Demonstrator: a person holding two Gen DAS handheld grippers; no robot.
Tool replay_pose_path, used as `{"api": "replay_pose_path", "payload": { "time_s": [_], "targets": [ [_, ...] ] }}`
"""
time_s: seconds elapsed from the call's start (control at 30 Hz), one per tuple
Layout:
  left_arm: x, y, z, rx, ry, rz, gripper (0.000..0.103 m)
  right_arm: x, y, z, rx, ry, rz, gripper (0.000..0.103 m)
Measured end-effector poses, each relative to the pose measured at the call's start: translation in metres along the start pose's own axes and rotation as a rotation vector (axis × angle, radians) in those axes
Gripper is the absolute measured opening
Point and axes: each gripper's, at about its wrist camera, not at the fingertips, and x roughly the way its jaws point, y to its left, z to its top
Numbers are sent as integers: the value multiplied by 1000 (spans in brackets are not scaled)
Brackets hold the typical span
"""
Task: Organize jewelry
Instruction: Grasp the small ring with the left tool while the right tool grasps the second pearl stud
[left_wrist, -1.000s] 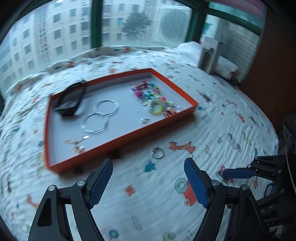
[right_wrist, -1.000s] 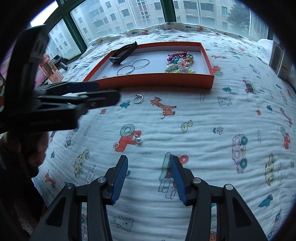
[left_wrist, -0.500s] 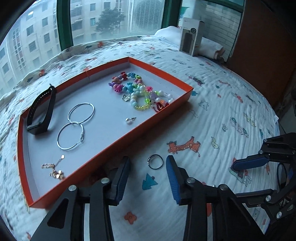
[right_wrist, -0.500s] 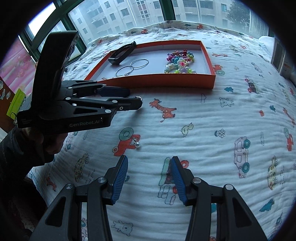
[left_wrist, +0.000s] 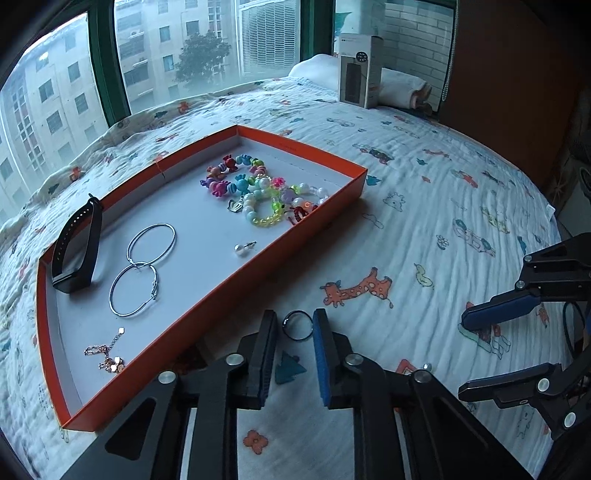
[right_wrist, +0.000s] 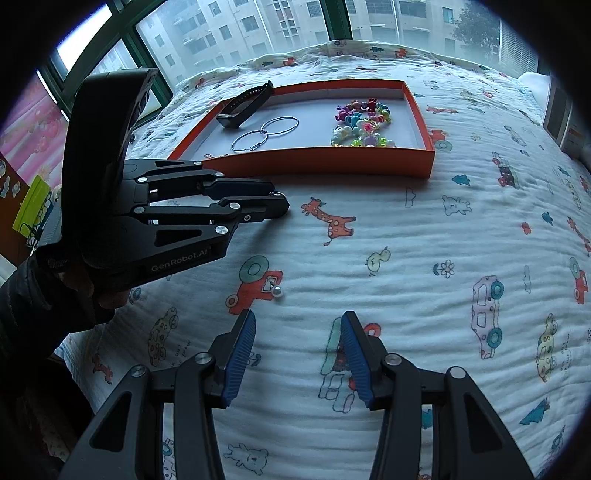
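An orange tray (left_wrist: 258, 258) (right_wrist: 332, 162) lies on the printed bedspread and holds a black band (left_wrist: 75, 247), two silver hoops (left_wrist: 142, 266), a pearl stud (left_wrist: 242, 249), a gold chain (left_wrist: 105, 356) and colourful beads (left_wrist: 258, 192). A dark ring (left_wrist: 297, 325) lies on the spread just outside the tray's near wall. My left gripper (left_wrist: 294, 325) (right_wrist: 277, 201) has its fingers closed around the ring, touching both sides. My right gripper (right_wrist: 297, 332) (left_wrist: 476, 354) is open and empty, just short of a loose pearl stud (right_wrist: 277, 292) on the spread.
A tall grey-and-white box (left_wrist: 360, 72) stands at the far end of the bed beside a white pillow (left_wrist: 402, 85). Windows run along the far side. The bed edge drops away at the right of the left wrist view and the left of the right wrist view.
My left gripper moved forward to the ring and narrowed from wide open until its fingers closed on the ring. My right gripper stayed put and open.
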Motion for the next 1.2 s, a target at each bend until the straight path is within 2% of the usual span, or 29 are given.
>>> {"api": "replay_pose_path", "payload": {
  "time_s": [0.27, 0.57, 0.93, 1.2],
  "targets": [
    [-9, 5, -6, -82, 5, 41, 17, 0, 1, 0, 7, -5, 2, 53],
    [-33, 23, -26, -211, 5, 85, 18, 4, 13, 1, 1, -1, 80, 49],
    [-49, 36, -38, -263, -14, 96, 18, 12, 25, 9, -10, 27, 132, 48],
    [-49, 36, -37, -264, -22, 85, 18, 19, 24, 12, -32, 18, 74, 48]
  ]
}}
